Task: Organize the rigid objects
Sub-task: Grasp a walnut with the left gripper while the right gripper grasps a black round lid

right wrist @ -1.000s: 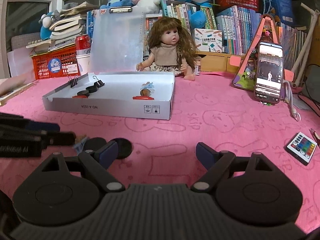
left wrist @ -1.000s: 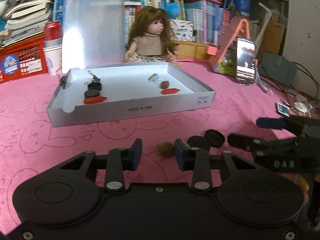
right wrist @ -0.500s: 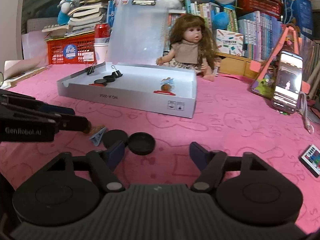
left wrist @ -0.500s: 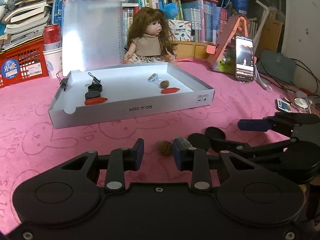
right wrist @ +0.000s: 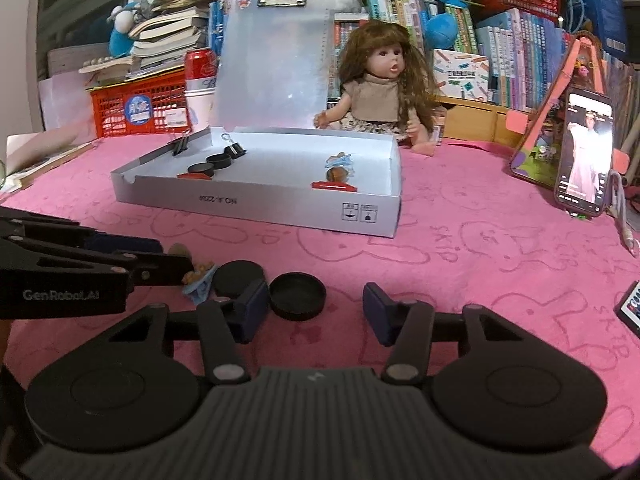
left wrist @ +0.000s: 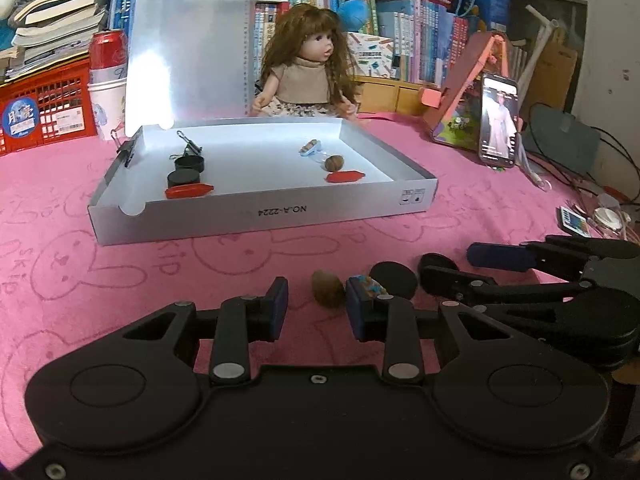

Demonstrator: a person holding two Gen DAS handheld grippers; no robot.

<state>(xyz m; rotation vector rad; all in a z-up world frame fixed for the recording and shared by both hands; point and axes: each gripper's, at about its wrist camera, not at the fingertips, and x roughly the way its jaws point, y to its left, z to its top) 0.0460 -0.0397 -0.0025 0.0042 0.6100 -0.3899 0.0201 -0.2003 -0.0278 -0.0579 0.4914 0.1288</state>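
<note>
I hold my left gripper (left wrist: pixel 316 312) spread around the walnut (left wrist: pixel 328 287) at lower centre; I should advance until it sits between the pads, then squeeze. My right gripper (right wrist: pixel 314 316) gapes, empty, by the black cap (right wrist: pixel 297 296).

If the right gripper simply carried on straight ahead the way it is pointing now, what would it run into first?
Most likely the open black lid, which lies on the pink cloth just ahead of the right gripper, between its open jaws and nearer its left finger. Past it, the white box is next, though depth is hard to judge.
</note>
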